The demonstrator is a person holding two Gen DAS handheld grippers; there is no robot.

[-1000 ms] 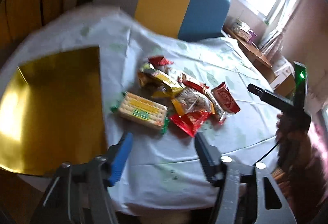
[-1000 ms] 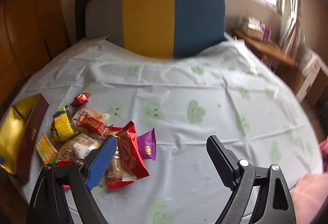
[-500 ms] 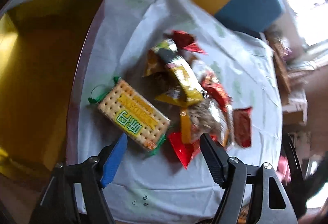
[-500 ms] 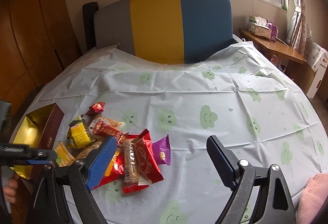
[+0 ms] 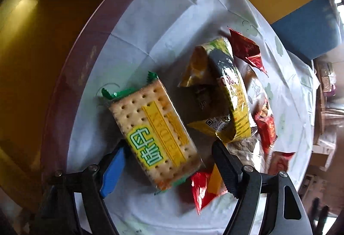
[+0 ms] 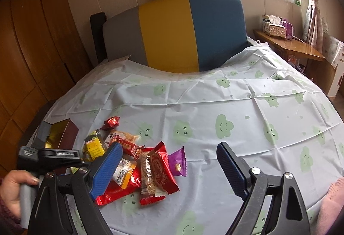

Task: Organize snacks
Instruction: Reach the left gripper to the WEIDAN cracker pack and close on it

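Cracker pack [image 5: 154, 136]: large green-outlined Chinese characters, plus faint Latin lettering on the yellow band beside them, not legible. Yellow snack bag [image 5: 228, 93] right of cracker pack: QR code, tiny unreadable print.

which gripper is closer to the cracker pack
Left. The left gripper straddles the cracker pack, jaws open either side. The right gripper hovers open over the far side of the snack pile.

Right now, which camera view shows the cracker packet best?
The left wrist view: the cracker packet lies large and unobstructed between the open fingers of the left gripper, print and green ends readable. In the right wrist view it is almost wholly hidden behind the left gripper's body and the snack pile.
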